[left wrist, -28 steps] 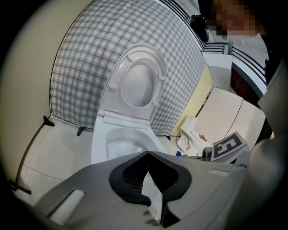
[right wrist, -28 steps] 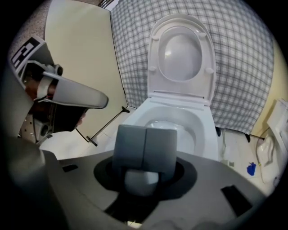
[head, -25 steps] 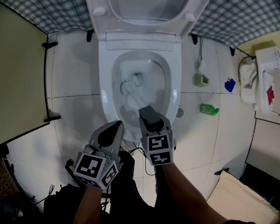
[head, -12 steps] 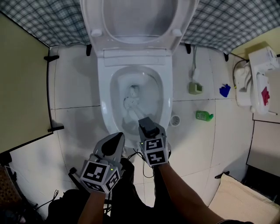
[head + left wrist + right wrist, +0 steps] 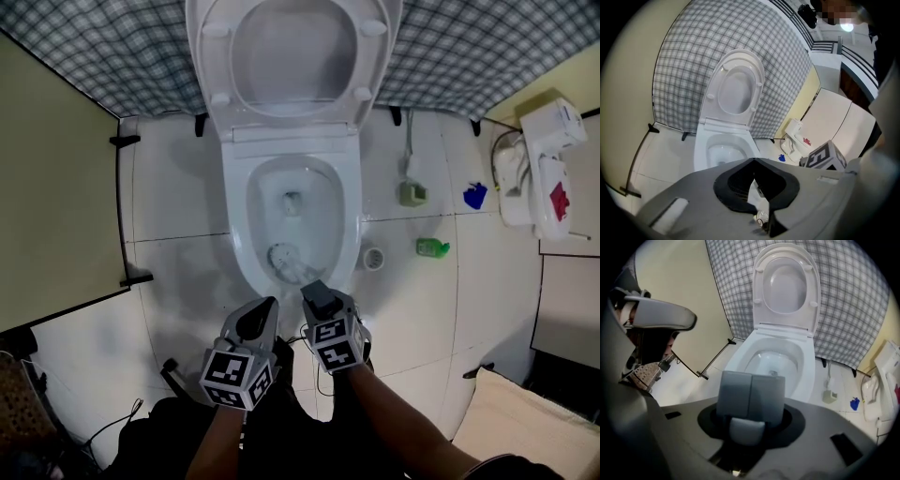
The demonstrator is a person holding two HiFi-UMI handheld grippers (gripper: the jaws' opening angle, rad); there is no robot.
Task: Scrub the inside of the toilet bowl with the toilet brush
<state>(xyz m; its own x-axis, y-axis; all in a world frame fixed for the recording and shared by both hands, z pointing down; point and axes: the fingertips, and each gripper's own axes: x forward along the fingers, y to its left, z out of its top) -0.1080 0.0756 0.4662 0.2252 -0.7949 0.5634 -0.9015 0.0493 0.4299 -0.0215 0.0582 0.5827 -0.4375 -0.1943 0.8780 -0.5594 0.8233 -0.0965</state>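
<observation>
– Well, where is the toilet brush [image 5: 284,259] right now?
– Its head sits low on the near wall inside the toilet bowl [image 5: 236,220]. The right tool [image 5: 317,292] pinches the top end of the handle.
– How will it handle?
– Light, I'd judge, with a stiff shaft and springy bristles. Wet porcelain is slick, so the head may skid. A hold this high gives reach but less leverage.
– And the left tool [image 5: 260,314]?
– Its jaws are pressed together on nothing, just beside the right one.
</observation>
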